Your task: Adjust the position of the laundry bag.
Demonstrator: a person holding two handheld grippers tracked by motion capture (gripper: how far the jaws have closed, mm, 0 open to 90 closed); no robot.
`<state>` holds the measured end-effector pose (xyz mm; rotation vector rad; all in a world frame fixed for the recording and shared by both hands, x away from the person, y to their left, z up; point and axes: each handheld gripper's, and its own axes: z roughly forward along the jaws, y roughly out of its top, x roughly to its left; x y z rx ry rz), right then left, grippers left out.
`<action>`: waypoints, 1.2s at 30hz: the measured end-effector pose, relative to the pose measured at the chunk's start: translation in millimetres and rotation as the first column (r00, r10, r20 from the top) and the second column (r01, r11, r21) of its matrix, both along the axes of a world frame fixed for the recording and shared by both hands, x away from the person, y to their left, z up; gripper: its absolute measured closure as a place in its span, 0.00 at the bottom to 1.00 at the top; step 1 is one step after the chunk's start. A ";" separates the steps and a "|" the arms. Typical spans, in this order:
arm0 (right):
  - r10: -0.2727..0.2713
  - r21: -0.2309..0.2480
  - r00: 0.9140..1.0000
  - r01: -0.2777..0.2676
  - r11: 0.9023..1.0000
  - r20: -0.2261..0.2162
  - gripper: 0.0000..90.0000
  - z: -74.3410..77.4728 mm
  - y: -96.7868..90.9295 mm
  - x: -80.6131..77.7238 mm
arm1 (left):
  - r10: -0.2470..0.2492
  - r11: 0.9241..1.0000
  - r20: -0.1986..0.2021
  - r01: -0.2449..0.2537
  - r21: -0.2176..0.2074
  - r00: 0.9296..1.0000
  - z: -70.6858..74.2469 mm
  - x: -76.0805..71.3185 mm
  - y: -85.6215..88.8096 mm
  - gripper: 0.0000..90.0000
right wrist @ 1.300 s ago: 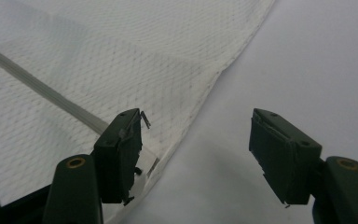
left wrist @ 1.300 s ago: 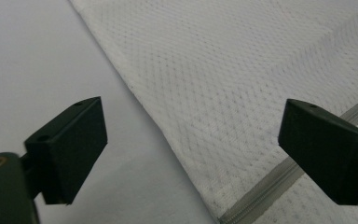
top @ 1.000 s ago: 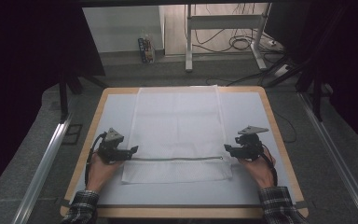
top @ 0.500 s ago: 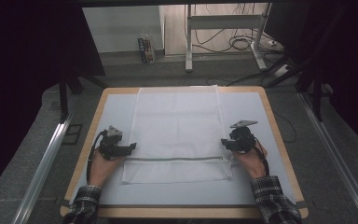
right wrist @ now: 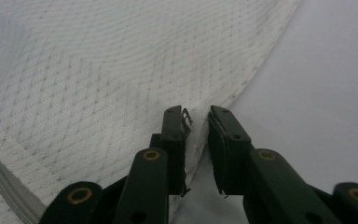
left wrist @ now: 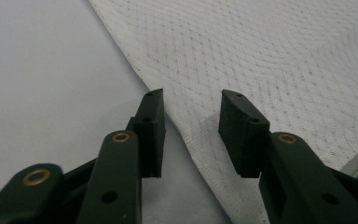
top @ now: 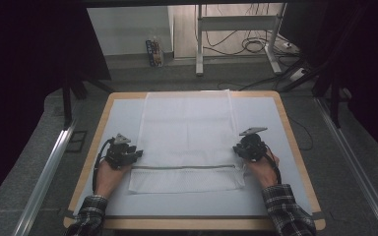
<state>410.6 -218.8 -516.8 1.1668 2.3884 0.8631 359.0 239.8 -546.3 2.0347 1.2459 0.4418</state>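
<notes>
A white mesh cloth (top: 187, 132) lies flat on the table's grey mat (top: 118, 118), with a grey zip line (top: 187, 167) across its near part. My left gripper (top: 139, 153) is at the cloth's left edge. In the left gripper view (left wrist: 191, 126) its jaws have just been closing but are still apart, straddling the cloth edge (left wrist: 284, 60). My right gripper (top: 236, 150) is at the right edge. Its jaws (right wrist: 196, 135) have just been closing and now stand narrow, with the hem of the cloth (right wrist: 74, 70) bunched between the pads.
The wooden table rim (top: 197, 223) runs around the mat. Beyond the table are a metal stand (top: 199, 44), loose cables (top: 256, 44) on the floor and dark curtains. Metal rails (top: 44, 172) flank the table on both sides.
My right gripper has slid left and slightly away from me onto the cloth's right edge. Both pairs of jaws have narrowed. The left hand has stayed where it was.
</notes>
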 end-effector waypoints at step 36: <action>0.090 0.029 0.995 -0.089 0.996 -0.040 0.97 12.1 -14.9 -22.4 | -0.128 0.992 -0.022 0.129 0.016 0.991 9.8 -16.1 -8.7 0.97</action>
